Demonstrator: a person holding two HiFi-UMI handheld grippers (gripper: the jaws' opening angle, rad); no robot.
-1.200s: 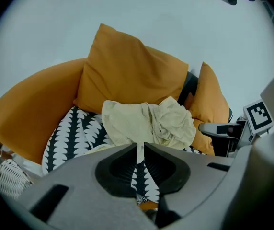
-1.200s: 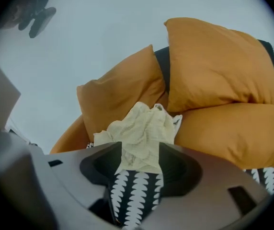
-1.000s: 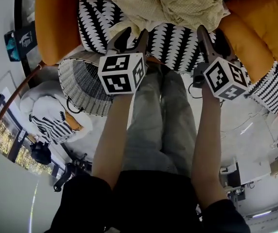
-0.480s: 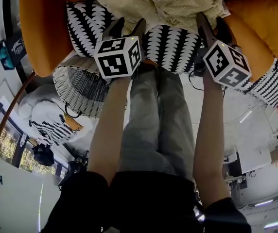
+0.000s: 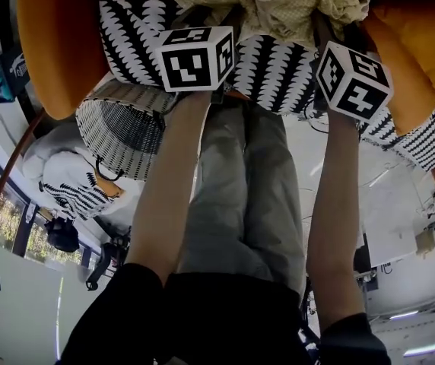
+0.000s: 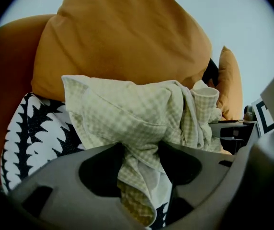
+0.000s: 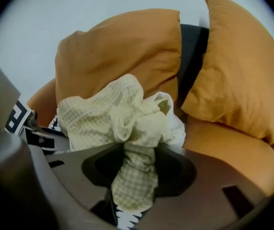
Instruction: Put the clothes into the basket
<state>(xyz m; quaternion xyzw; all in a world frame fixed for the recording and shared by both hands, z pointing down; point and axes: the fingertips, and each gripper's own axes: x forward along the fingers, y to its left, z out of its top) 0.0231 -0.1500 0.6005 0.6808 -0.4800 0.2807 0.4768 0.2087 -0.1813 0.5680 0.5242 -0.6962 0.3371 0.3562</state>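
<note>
Clothes (image 6: 127,114), a crumpled heap of pale yellow check with a white piece in it, run between both pairs of jaws. In the left gripper (image 6: 141,163) a hanging fold drops through the gap. Those jaws have just been opening and stand released, one on either side of the fold and not pinching it. In the right gripper (image 7: 139,169) a twisted rope of the same check is gathered between jaws that have just been closing. Their pads press on it from both sides, which I read as a grasp.

The heap lies on top of the black-and-white patterned cushion (image 5: 130,21), with plain orange cushions (image 6: 122,37) rising behind that cushion. The woven basket (image 5: 119,131) stands below the patterned cushion's left end in the head view, on the left gripper's side. None of the heap is in it.

The step in hand looks like a two-handed pick-up, and the transfer has not begun. Next, the left jaws need to clench on their fold. Both grippers should then rise together until the trailing cloth clears the patterned cushion's front edge, then swing towards that cushion's left end, over the basket's rim, and let go. The loose white piece may slip out on the way.
</note>
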